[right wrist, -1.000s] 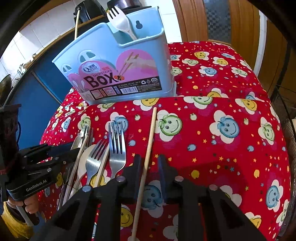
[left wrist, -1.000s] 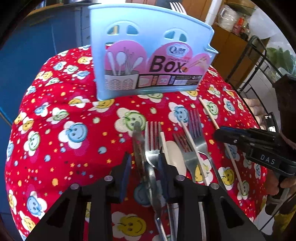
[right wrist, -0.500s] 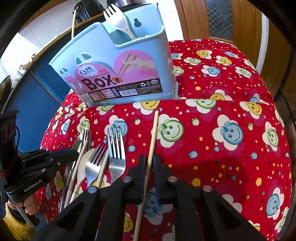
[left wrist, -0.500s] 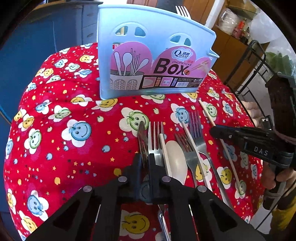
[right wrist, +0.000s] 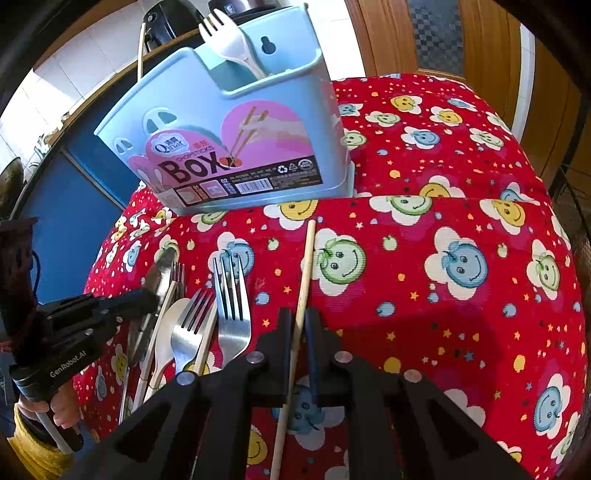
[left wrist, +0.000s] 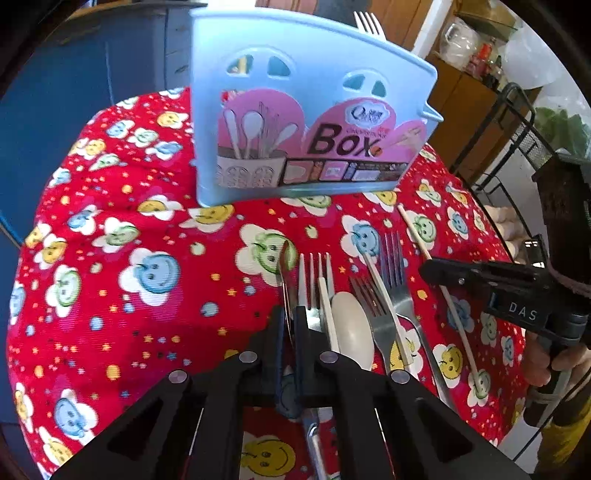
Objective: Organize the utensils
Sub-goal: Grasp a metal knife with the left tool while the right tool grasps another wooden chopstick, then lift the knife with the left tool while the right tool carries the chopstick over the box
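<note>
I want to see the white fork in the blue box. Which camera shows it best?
The right wrist view. There the white fork shows its tines and neck, standing in the box's back compartment. In the left wrist view, only the tine tips peek over the box's top edge.

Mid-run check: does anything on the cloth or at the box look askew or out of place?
One lone chopstick lies apart from the utensil pile, in the right hand-held gripper. The pile is overlapped, chopsticks across forks. The blue box stands upright; nothing looks spilled or damaged.
</note>
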A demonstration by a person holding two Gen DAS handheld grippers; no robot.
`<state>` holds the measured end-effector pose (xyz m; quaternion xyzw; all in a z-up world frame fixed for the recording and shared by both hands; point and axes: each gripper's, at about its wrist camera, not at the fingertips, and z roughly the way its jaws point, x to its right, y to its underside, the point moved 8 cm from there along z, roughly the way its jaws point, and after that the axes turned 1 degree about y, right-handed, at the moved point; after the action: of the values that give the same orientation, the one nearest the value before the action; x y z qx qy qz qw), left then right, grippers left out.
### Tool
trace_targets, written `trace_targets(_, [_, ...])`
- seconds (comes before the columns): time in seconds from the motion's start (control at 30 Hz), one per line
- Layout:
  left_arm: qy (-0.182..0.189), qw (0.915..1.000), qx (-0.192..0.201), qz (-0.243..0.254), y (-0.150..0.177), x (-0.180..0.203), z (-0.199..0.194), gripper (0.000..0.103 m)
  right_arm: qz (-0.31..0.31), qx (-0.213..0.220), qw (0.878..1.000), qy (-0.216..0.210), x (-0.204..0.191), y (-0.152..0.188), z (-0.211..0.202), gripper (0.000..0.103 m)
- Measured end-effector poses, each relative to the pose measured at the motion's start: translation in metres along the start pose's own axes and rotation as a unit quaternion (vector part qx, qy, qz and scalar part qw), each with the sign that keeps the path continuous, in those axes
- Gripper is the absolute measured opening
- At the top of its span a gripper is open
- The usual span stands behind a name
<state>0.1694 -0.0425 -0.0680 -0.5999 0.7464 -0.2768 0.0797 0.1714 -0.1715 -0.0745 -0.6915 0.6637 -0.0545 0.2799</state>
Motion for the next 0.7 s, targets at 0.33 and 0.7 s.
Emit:
trace_targets(0.33, [-0.009,0.9970,0.076,-0.014,-0.013,-0.007,-0.040,0.003,0.010,0.042,0.999,-0.029,-0.007,-0.003,-0.026,0.006])
trace_targets(0.7, [-0.010,0.9883,0.150,-0.024,-0.029,-0.004,-0.078,0.003,0.005,0.106,0.993,-0.047,-0.019,-0.009,-0.060,0.006])
